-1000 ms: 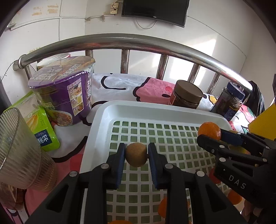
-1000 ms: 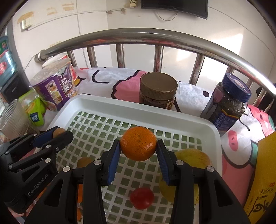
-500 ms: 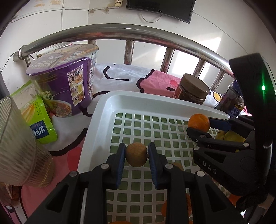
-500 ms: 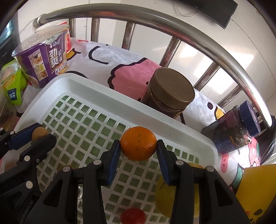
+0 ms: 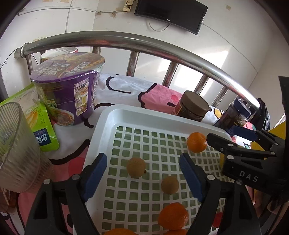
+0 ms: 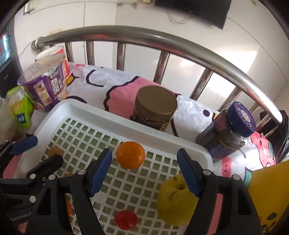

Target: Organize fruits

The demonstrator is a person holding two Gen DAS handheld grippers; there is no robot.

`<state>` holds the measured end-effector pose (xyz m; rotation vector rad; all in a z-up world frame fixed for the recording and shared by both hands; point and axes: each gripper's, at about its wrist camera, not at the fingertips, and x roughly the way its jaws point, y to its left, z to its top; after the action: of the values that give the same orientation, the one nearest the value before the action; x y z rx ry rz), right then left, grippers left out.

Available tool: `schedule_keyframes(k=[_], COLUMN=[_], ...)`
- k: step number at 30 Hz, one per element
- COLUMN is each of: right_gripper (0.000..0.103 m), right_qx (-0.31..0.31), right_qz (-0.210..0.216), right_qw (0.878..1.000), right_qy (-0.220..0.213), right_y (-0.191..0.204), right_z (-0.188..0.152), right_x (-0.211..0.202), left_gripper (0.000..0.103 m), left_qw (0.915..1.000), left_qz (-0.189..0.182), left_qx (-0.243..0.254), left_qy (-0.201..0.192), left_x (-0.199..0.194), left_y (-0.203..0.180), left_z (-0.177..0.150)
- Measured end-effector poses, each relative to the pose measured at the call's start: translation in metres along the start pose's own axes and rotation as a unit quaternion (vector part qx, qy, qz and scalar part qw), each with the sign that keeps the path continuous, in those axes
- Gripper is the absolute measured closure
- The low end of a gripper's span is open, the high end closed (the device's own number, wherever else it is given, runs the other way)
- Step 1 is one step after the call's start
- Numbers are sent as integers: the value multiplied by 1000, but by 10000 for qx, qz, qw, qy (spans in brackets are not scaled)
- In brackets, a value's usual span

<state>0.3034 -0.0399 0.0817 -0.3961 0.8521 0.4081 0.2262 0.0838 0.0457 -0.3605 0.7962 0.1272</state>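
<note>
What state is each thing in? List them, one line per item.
left gripper: open, holding nothing
right gripper: open, holding nothing
orange: lying loose in the basket
small brown fruit: lying loose in the basket
basket: holds several fruits
brown jar: upright, lid on
blue-lidded jar: tilted, lid on
noodle cup: upright, sealed

white walls (image 5: 225, 45) | TV (image 5: 169, 15) mounted up high | steel rail (image 6: 162, 40) along the back | sun patches on wall | cartoon cloth (image 6: 101, 83) underneath
</note>
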Motion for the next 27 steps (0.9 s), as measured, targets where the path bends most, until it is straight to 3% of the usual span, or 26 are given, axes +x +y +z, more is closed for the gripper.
schedule_keyframes(k=[5, 11, 15, 19, 27], right_gripper=[4, 0, 0, 0, 0], right_qx=[257, 806, 1229, 1359, 1534], right_qz=[-405, -453, -360, -442, -248], right_qw=[9928, 9743, 9637, 9567, 9584], right_qy=[-1099, -2055, -2342, -2534, -2394], right_y=[-16, -34, -39, -34, -25], right_z=[-25, -89, -123, -147, -174], right_x=[-80, -158, -186, -201, -197], left_gripper=[6, 2, 0, 0, 0], left_qw=[9994, 9959, 9900, 9789, 9769], left_qz=[-172, -322, -455, -282, -201], left_qx=[148, 290, 573, 1004, 1067], left_qy=[-274, -791, -1210, -1758, -1840], left_x=[-22, -63, -101, -137, -177], left_y=[-15, -37, -58, -75, -65], left_z=[3, 1, -8, -23, -55])
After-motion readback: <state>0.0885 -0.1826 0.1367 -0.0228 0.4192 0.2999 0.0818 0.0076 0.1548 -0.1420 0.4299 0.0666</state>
